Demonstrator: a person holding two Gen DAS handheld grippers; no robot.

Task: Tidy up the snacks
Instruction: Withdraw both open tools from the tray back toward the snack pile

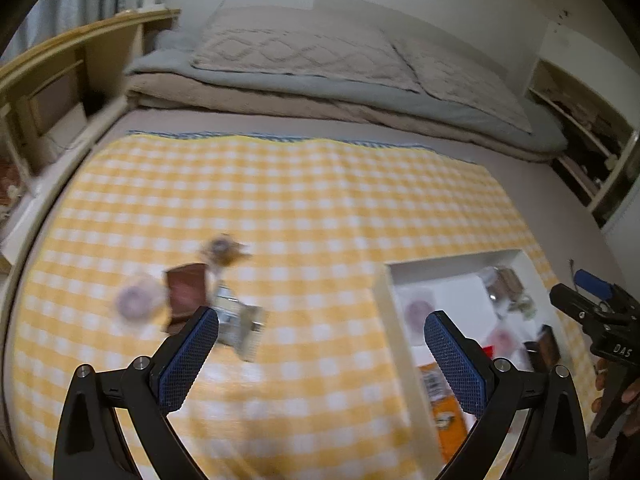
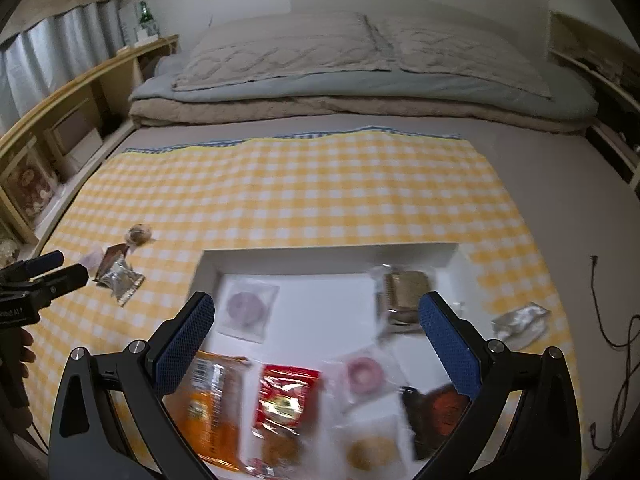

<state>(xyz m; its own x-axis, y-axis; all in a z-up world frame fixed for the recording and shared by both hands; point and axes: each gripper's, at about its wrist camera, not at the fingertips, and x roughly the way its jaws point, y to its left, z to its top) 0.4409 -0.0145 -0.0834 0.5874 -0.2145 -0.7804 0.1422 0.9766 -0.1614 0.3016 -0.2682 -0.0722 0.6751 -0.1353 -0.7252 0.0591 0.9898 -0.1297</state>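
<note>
Gingham cloth [image 2: 304, 184], yellow and white, covers the bed. On it at four o'clock sits a white box [image 2: 328, 254] holding an orange packet [image 2: 212, 404], a red packet [image 2: 286, 396] and wrapped doughnuts. Right gripper [image 2: 316, 336] hangs over the box, fingers spread wide, holding nothing. Left gripper [image 1: 322, 344] likewise gapes empty; a silver packet [image 1: 240, 324] lies just beside its left fingertip, a brown packet [image 1: 186, 294] at ten o'clock.

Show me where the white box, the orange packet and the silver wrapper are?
white box [image 2: 328, 256], right wrist view, far wall.
orange packet [image 2: 212, 408], right wrist view, middle of its face.
silver wrapper [image 2: 122, 280], right wrist view, crinkled centre.
</note>
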